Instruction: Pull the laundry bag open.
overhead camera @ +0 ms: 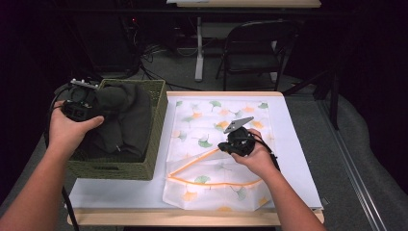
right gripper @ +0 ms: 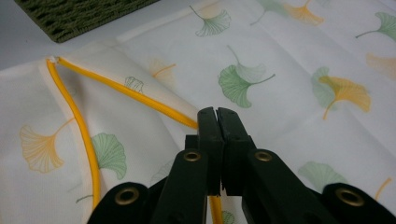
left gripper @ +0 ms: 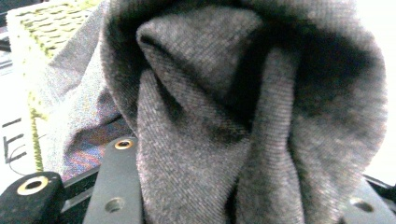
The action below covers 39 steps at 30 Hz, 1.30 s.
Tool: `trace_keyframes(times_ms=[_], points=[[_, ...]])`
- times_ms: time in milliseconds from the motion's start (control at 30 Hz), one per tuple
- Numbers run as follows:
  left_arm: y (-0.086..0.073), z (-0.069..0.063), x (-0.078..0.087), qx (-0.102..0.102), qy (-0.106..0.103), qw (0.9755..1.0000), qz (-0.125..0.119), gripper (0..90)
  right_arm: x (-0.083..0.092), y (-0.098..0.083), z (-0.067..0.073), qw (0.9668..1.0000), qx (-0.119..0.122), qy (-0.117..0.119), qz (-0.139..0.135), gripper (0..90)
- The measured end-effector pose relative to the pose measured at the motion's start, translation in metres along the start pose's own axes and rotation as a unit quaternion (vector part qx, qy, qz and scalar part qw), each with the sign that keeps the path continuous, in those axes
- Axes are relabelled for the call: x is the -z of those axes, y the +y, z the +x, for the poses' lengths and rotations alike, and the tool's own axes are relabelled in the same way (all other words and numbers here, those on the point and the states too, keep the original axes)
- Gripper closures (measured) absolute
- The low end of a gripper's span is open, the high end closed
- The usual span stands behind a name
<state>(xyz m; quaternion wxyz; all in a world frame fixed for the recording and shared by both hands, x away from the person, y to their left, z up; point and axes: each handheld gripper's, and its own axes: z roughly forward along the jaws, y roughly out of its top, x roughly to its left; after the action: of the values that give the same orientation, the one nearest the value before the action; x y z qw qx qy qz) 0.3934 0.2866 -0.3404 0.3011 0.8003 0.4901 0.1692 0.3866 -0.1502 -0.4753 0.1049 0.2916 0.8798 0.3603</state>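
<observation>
A dark grey garment point(overhead camera: 127, 120) lies bunched in a green woven basket point(overhead camera: 156, 125) at the table's left. My left gripper point(overhead camera: 98, 109) is at the basket's left rim, shut on a fold of the garment point(left gripper: 224, 116), which bulges between its jaws and hides their tips. A white mesh bag point(overhead camera: 216, 120) printed with ginkgo leaves lies flat in the middle of the table. Its opening has a yellow edge point(overhead camera: 197, 159). My right gripper point(overhead camera: 226, 147) is shut on that yellow edge point(right gripper: 130, 91) and holds it slightly raised, with the fingertips point(right gripper: 208, 116) pressed together.
The basket point(right gripper: 79, 14) stands right beside the bag's left side. The white tabletop point(overhead camera: 298, 144) shows bare to the right of the bag. A black folding chair point(overhead camera: 255, 48) and a table leg stand beyond the far edge.
</observation>
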Motion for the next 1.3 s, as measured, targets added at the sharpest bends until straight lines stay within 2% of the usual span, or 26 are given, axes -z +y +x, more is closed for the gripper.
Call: trace_keyframes(times_ms=[33,133,267,567,1233,1300], points=[[-0.001,-0.003,0.0,-0.008,-0.004,1.0,0.001,53.5,0.0,0.003,-0.002,1.0,-0.004,0.003,0.001,88.9],[-0.002,-0.009,0.001,-0.014,-0.013,0.9998,0.0,53.4,0.001,0.01,-0.005,1.0,-0.003,0.003,0.004,89.0],[-0.004,-0.018,0.002,-0.024,-0.023,0.9994,-0.001,53.5,0.003,0.019,-0.012,0.9998,-0.015,0.014,0.002,89.1],[-0.006,-0.038,0.003,-0.045,-0.04,0.9982,0.0,53.4,-0.002,0.024,-0.022,0.9992,-0.031,0.022,0.01,89.2],[-0.003,-0.056,0.0,-0.071,-0.053,0.9961,0.001,53.4,-0.002,0.027,-0.025,0.999,-0.036,0.026,-0.007,89.2],[-0.002,-0.06,0.001,-0.076,-0.061,0.9953,-0.001,53.4,-0.002,0.028,-0.025,0.9991,-0.036,0.024,-0.005,89.1]])
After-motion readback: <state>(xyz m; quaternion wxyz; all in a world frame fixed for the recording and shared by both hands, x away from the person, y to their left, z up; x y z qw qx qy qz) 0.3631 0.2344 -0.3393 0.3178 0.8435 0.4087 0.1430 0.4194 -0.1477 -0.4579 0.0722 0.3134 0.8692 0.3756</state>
